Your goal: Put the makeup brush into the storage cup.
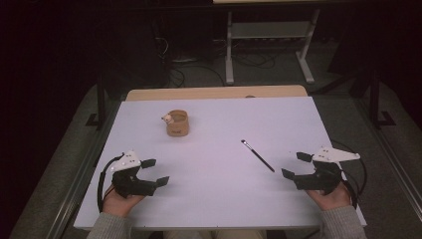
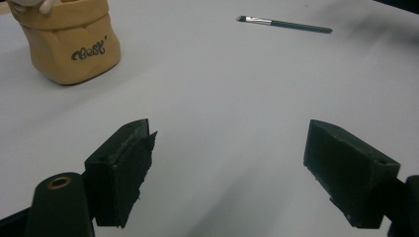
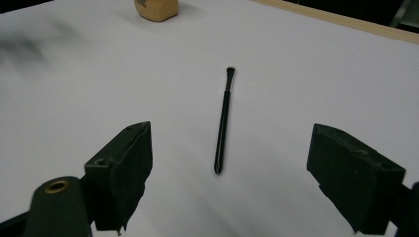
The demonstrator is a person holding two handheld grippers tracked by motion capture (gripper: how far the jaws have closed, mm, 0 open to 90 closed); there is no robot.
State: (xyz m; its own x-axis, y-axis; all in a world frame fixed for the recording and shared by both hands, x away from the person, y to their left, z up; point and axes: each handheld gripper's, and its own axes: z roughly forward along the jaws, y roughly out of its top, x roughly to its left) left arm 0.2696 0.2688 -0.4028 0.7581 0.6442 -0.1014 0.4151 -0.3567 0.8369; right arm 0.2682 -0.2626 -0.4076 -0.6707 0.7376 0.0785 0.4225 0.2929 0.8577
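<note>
While both tools rest low over the white tabletop (image 1: 214,124), the thin black makeup brush with a silver ferrule (image 1: 258,156) lies flat on the bare surface, its bristle tip pointing away from the person and its handle end angled back toward the right gripper (image 1: 297,165). That gripper sits just beside the brush's handle end, not touching it, with its two black jaws spread wide and nothing between them; in the right gripper view the brush (image 3: 223,123) lies lengthwise in the open gap ahead of the jaws, apart from both. Well to the far left of the brush stands the small tan pouch-shaped holder with dark script lettering (image 1: 177,123), upright, with a small pale figure at its rim. In the left gripper view the brush (image 2: 284,23) lies well to the right of the holder (image 2: 69,42). Well apart from the brush, on its near left, the left gripper (image 1: 155,172) is held in the person's hand, its jaws likewise spread wide and empty, pointing across the table toward the brush's side.
</note>
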